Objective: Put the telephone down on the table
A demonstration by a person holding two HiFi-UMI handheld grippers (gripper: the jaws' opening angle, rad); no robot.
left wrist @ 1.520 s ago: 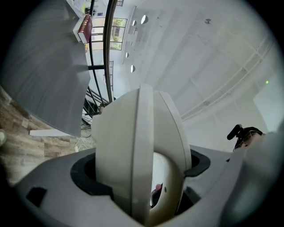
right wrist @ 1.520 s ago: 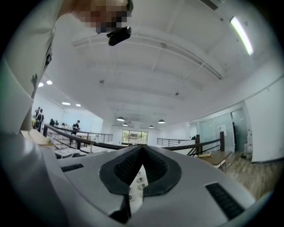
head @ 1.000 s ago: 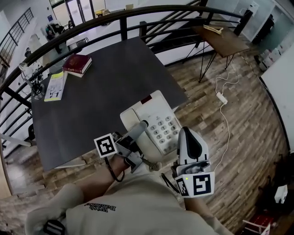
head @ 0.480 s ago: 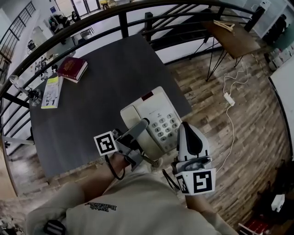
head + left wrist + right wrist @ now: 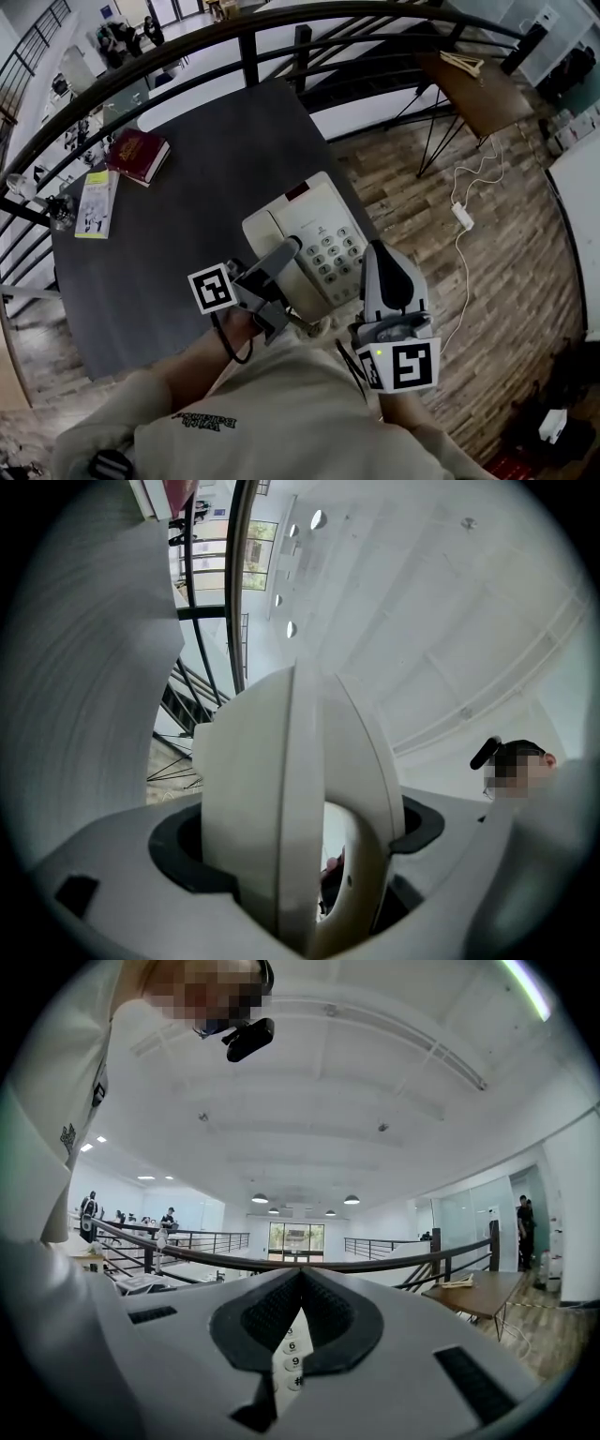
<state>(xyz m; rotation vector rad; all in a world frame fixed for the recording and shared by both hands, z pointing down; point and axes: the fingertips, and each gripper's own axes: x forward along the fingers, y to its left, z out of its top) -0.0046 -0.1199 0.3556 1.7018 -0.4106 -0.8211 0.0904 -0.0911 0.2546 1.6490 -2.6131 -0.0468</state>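
Note:
A white push-button telephone [image 5: 309, 242] with its handset in the cradle is held over the near right corner of the dark table [image 5: 187, 206]. Its near end juts past the table edge; whether it rests on the top I cannot tell. My left gripper [image 5: 284, 261] is shut on its near left side. In the left gripper view a white curved part of the telephone [image 5: 253, 789] fills the left gripper [image 5: 295, 841]. My right gripper [image 5: 373, 261] is shut on the right edge. In the right gripper view, keys of the telephone [image 5: 292, 1358] show between the closed pads of the right gripper [image 5: 298, 1321].
A red book [image 5: 136, 155] and a leaflet [image 5: 94, 202] lie at the table's far left. A black railing [image 5: 253, 42] runs behind the table. On the wood floor to the right are a small wooden side table [image 5: 469, 75] and a white power strip [image 5: 462, 214].
Both grippers keep hold of the telephone. It has edged slightly forward over the table's near corner as the person stepped closer.

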